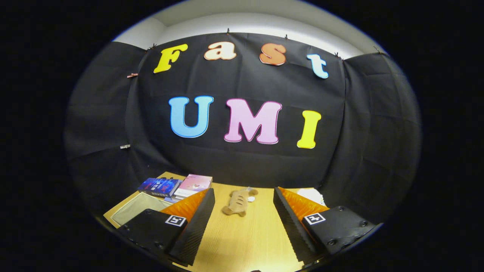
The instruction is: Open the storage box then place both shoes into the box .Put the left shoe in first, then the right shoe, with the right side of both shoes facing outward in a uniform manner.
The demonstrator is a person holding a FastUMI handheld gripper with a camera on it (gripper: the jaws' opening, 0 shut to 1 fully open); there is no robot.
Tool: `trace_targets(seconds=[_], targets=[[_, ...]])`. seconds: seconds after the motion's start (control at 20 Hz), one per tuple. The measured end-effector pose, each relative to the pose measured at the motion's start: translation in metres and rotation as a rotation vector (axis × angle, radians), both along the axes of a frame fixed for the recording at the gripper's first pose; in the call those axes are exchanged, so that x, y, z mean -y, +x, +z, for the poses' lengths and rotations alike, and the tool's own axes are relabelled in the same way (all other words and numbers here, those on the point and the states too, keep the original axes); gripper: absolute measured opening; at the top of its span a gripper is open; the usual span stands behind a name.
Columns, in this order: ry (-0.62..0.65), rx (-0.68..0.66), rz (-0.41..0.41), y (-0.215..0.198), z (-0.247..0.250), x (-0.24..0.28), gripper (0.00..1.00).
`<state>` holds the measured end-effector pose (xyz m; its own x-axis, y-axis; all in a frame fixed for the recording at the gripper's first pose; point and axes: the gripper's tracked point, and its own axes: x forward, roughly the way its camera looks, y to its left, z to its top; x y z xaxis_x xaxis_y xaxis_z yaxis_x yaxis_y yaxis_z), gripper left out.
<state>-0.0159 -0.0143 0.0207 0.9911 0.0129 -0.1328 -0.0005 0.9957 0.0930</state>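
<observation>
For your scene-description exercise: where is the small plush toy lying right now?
In the gripper view, the plush toy lies on the wooden table, beyond the open gripper, right of the books.

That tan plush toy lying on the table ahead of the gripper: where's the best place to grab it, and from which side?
Probably across its midbody. The plush toy lies lengthwise on the wooden table, beyond the open gripper, angled slightly, with its narrow sides facing the fingers. Come straight forward and down from the near end, one finger on each side of the soft body.

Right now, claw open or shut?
Open: the claw has its fingers wide apart over bare table, plush toy beyond them.
</observation>
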Motion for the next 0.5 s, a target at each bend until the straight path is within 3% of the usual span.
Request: trace_targets(seconds=[0.5], targets=[[-0.045,0.116,-0.111,-0.021,0.025,0.017,0.98]])
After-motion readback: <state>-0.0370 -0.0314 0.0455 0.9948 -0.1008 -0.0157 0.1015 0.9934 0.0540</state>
